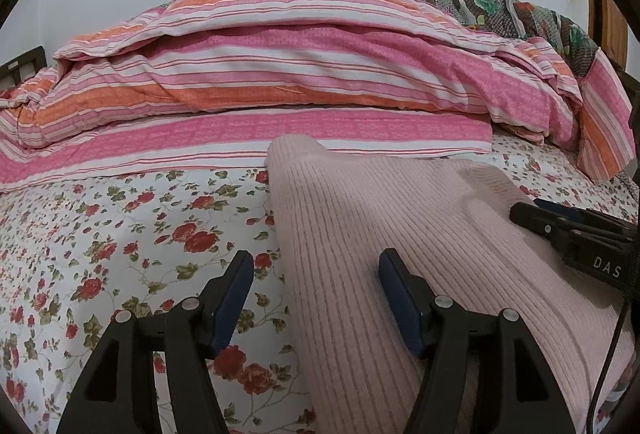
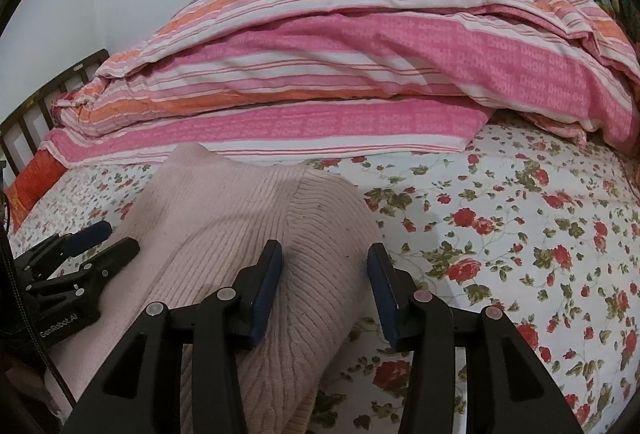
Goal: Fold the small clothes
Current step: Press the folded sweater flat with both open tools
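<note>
On the floral bed sheet (image 1: 120, 234) a pink ribbed knit garment (image 1: 380, 226) is laid flat for folding. Left gripper (image 1: 316, 298) and right gripper (image 2: 324, 290) are held over opposite edges, jaws released, nothing grasped.

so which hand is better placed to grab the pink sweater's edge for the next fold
Probably the left. Its tongs stand open astride the pink sweater's left edge. The right tongs are open too, with sweater between the pads and the edge beyond.
</note>
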A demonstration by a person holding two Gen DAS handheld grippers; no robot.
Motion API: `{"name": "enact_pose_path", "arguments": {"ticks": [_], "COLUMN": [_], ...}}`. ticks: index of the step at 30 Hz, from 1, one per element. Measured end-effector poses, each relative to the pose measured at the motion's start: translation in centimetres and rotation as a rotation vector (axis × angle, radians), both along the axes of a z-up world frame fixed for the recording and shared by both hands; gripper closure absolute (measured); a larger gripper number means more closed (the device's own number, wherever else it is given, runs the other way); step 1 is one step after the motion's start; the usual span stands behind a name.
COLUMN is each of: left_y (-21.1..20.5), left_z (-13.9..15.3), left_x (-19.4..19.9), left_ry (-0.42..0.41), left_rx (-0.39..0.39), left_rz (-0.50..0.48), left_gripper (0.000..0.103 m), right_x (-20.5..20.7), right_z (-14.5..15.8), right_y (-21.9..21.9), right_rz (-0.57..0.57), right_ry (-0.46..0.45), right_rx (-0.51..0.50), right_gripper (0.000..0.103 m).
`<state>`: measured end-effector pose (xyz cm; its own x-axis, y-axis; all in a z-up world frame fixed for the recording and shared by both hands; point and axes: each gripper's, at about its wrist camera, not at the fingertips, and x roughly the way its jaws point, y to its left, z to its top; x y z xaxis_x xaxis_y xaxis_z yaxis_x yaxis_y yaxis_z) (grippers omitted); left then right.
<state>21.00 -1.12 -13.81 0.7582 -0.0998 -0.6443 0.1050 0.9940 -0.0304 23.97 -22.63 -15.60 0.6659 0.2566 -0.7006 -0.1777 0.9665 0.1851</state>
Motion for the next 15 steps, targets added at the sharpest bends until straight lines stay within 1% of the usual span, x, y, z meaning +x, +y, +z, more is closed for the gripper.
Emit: {"name": "enact_pose_path", "arguments": {"ticks": [9, 15], "left_y": [0.18, 0.02], "left_z": [-0.12, -0.08], "left_x": [0.56, 0.59], "left_ry": [0.017, 0.017], "left_rx": [-0.032, -0.027], "left_rz": [-0.008, -0.006], "left_gripper": [0.039, 0.039], "right_x": [0.02, -0.01], "right_z": [0.00, 0.12], "right_y": [-0.13, -0.05], "right_rz": [0.001, -0.001], "right_ry": [0.005, 0.001], "right_rx": [0.012, -0.006], "right_gripper": [0.059, 0.059]}}
